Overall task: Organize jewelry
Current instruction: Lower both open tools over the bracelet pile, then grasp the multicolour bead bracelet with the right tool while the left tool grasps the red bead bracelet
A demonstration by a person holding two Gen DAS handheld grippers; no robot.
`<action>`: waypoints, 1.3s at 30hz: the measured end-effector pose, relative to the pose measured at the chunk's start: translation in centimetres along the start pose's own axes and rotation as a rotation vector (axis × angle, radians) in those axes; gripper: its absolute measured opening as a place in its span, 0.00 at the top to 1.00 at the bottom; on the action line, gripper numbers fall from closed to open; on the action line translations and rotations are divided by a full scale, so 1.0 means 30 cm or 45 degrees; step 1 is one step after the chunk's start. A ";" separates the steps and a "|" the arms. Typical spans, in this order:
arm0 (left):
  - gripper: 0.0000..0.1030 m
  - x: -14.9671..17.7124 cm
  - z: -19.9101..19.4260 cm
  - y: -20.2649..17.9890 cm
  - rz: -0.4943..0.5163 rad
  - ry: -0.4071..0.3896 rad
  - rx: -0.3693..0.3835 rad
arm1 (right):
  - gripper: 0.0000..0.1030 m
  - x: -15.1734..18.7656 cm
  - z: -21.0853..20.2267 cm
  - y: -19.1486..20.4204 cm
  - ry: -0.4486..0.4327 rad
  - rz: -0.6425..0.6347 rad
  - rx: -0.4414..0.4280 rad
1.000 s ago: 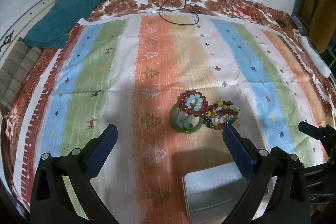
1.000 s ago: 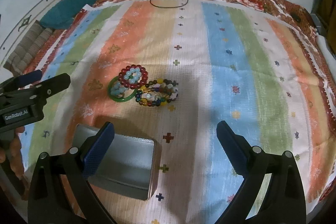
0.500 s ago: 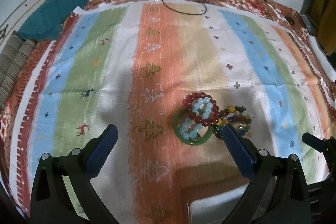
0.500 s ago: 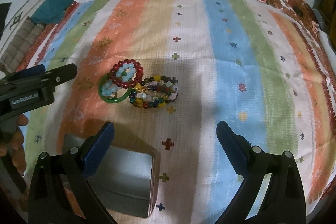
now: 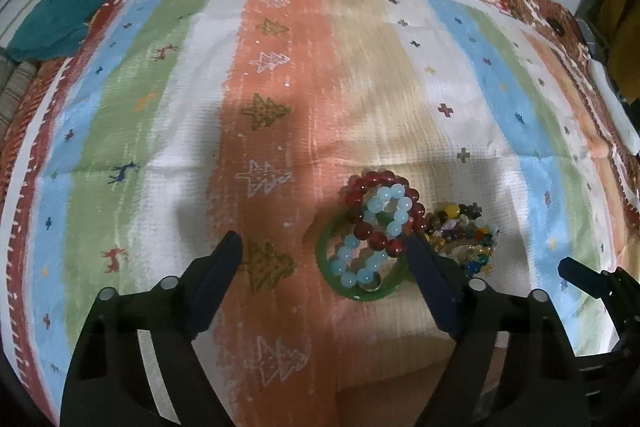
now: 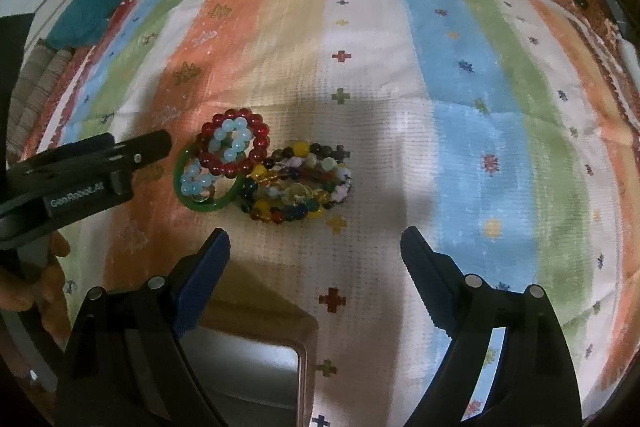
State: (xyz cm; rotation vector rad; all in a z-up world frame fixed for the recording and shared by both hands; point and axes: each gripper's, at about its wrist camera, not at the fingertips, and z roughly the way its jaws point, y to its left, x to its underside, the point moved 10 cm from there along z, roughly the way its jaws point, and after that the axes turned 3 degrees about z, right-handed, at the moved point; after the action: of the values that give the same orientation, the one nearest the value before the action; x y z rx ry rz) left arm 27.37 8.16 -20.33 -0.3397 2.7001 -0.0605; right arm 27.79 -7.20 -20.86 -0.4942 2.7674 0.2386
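- Lying in a small heap on the striped blanket (image 6: 460, 75), the jewelry is in two touching clusters: a green bangle (image 5: 362, 293) with a red bead bracelet (image 5: 380, 187) and a pale blue bead bracelet (image 5: 374, 223) draped over it, and just beside them a multicoloured bead bracelet (image 6: 296, 183).
- Handling, as a judgement: the bangle looks rigid, smooth and slippery, possibly breakable if dropped; the beaded loops look light and floppy, likely to roll, sag and snag on each other.
- Best hold for the bangle: across its rim where no beads lie; for a bead loop, pinch a free arc of beads.
- The left hand-held gripper (image 5: 324, 257) is spread wide, though its jaws have just been closing a little; nothing is between the pads, and the bangle sits just inside the right-hand finger.
- The right hand-held gripper (image 6: 314, 253) is likewise spread, jaws also just narrowing, empty, hanging near the multicoloured cluster.
- A metal tin (image 6: 256, 359) sits below the heap.
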 end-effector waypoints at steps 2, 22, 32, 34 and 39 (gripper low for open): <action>0.25 -0.007 0.020 -0.005 0.012 0.010 0.001 | 0.23 -0.003 0.019 0.002 0.015 0.005 0.000; 0.43 -0.049 0.133 -0.015 0.065 0.062 -0.012 | 0.58 -0.025 0.146 -0.004 0.128 0.093 -0.028; 0.51 -0.042 0.180 -0.027 0.068 0.097 0.014 | 0.73 -0.037 0.182 0.006 0.149 0.079 -0.040; 0.59 -0.047 0.184 -0.032 0.068 0.095 0.028 | 0.74 -0.040 0.197 0.005 0.152 0.075 -0.032; 0.75 -0.043 0.210 -0.039 0.070 0.119 0.056 | 0.80 -0.050 0.200 0.015 0.141 0.060 -0.039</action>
State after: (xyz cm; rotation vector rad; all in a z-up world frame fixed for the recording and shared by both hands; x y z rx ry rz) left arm 31.35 7.40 -25.46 -0.2553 2.7941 -0.1228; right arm 30.64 -5.00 -25.92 -0.4637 2.8899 0.2721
